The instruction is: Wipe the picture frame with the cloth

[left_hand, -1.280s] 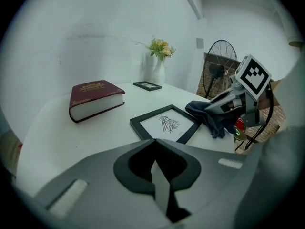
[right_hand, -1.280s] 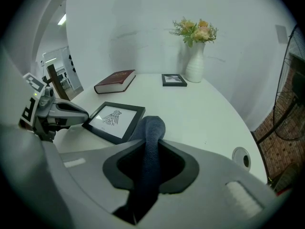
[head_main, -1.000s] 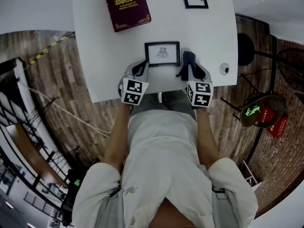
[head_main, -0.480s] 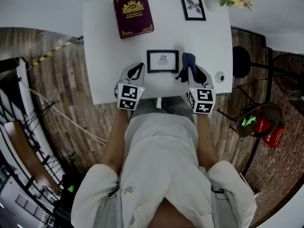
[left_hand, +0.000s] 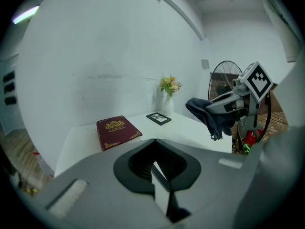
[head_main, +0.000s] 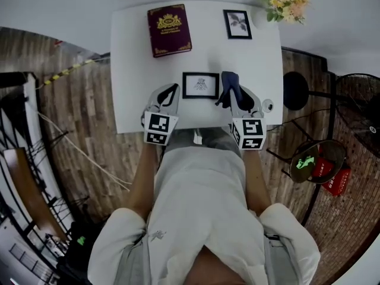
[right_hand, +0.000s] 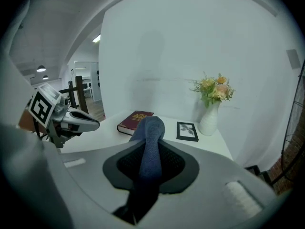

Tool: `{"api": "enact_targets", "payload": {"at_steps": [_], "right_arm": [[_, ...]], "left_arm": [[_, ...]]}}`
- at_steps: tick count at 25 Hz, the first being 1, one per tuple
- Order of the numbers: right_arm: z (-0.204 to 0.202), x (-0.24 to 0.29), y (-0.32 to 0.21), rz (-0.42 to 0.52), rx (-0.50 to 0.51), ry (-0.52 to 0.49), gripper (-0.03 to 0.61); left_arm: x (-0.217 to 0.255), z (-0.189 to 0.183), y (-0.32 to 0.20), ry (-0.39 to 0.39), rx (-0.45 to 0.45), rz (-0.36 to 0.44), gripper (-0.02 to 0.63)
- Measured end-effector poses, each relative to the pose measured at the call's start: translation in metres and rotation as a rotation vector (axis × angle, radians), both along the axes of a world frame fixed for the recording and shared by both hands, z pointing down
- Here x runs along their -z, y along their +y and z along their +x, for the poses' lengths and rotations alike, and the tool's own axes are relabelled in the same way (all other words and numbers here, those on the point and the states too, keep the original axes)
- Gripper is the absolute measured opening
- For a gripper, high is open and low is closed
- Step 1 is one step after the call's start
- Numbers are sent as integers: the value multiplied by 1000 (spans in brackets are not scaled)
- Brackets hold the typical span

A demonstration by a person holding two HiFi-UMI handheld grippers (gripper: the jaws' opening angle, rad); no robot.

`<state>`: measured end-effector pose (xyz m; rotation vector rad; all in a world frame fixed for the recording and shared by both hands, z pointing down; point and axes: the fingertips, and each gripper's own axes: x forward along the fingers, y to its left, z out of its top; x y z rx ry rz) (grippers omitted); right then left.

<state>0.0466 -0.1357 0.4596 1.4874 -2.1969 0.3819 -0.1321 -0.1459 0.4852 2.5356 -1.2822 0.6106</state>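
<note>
A small black picture frame (head_main: 200,85) with a white mat lies on the white table (head_main: 133,70) near its front edge. My left gripper (head_main: 173,89) sits just left of the frame, jaws closed with nothing seen between them (left_hand: 153,142). My right gripper (head_main: 230,92) is just right of the frame, shut on a dark blue cloth (head_main: 227,83) that pokes up between its jaws (right_hand: 150,142) as a rolled fold (right_hand: 151,128). In the left gripper view the right gripper (left_hand: 238,101) holds the cloth (left_hand: 209,116) hanging above the table. The frame is hidden in both gripper views.
A maroon book (head_main: 169,29) lies at the table's back left, a second small frame (head_main: 237,24) at the back right beside a vase of flowers (head_main: 282,2). A small round object (head_main: 268,105) sits at the front right corner. A fan (head_main: 356,108) stands right of the table.
The head view has drawn back, so the table looks smaller and its back edge with the flowers shows. Both grippers stay on either side of the frame. The cloth stays held.
</note>
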Motion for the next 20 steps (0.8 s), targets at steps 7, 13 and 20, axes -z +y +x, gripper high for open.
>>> {"api": "enact_targets", "payload": {"at_steps": [7, 13, 20], "right_arm": [[4, 10, -10, 16, 81, -36, 61], [4, 16, -27, 31, 153, -71, 61], [6, 18, -42, 44, 198, -88, 61]], "left_arm": [[13, 9, -1, -34, 66, 21, 20], [28, 17, -7, -52, 135, 48, 20], [39, 27, -13, -72, 155, 84, 20]]}}
